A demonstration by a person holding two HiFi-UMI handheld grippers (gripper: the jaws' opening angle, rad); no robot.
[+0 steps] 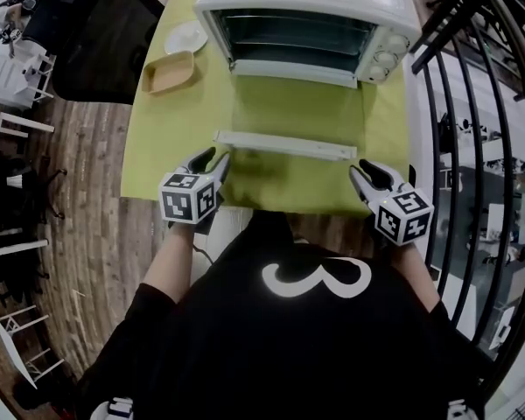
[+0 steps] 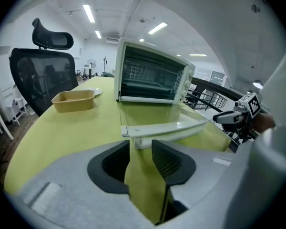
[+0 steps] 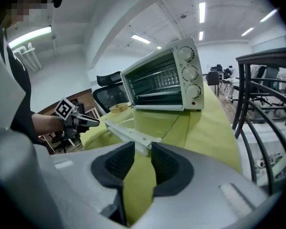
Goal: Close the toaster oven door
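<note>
1. Overhead, the head view shows the toaster oven (image 1: 306, 7) at the far end of the green-covered bench (image 1: 157, 147). Its glass door (image 1: 289, 112) is dropped flat towards the person, with the white handle (image 1: 284, 144) along its near edge. The left gripper (image 1: 212, 166) sits just short of the handle's left end and the right gripper (image 1: 367, 180) just short of its right end. A tan tray (image 1: 168, 71) and a white plate (image 1: 185, 36) lie left of the oven.
2. Next, the left gripper view shows this gripper's jaws standing apart. The handle's left end is right at the mouth of the gap, and the pads press on nothing. A black office chair (image 2: 43, 75) stands at the left.
3. Lastly, the right gripper view shows this gripper's jaws apart too. The handle's right end is at their tips, unclamped, and the door lies flat beyond it.
</note>
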